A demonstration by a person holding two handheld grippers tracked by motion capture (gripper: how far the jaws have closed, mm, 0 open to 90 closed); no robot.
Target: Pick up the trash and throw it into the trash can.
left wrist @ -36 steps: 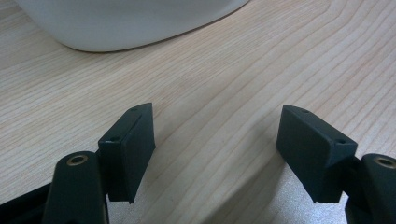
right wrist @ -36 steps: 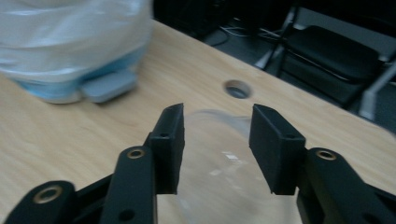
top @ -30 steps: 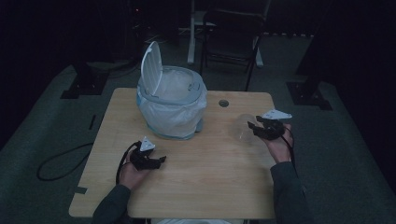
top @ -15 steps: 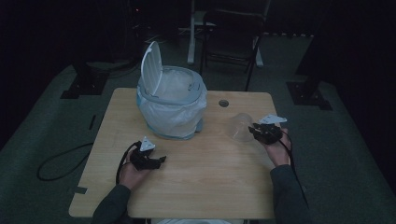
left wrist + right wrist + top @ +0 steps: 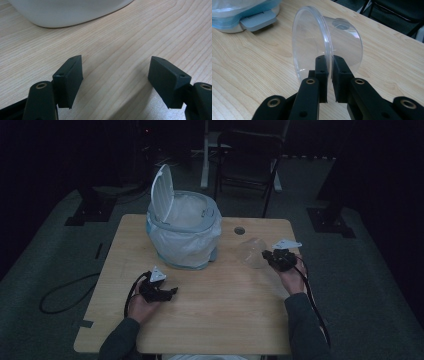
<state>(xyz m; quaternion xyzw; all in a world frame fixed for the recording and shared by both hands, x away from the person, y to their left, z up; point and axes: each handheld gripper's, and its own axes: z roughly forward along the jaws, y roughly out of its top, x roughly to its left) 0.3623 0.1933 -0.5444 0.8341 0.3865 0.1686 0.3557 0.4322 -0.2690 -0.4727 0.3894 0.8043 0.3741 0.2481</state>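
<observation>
Pinching clear cup (image 5: 344, 40) rim — right gripper (image 5: 330, 75) just closed | cup on its side

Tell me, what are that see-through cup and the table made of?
The cup, pinched at its rim by the right gripper, looks like thin clear plastic: the table shows straight through its glossy wall. The table looks like pale wood or a wood-look laminate, matte, with grain lines running along it; which one I cannot tell.

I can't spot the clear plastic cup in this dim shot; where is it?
High view: clear cup on the table's right side, right of the bin, its rim pinched by the right gripper.
</observation>
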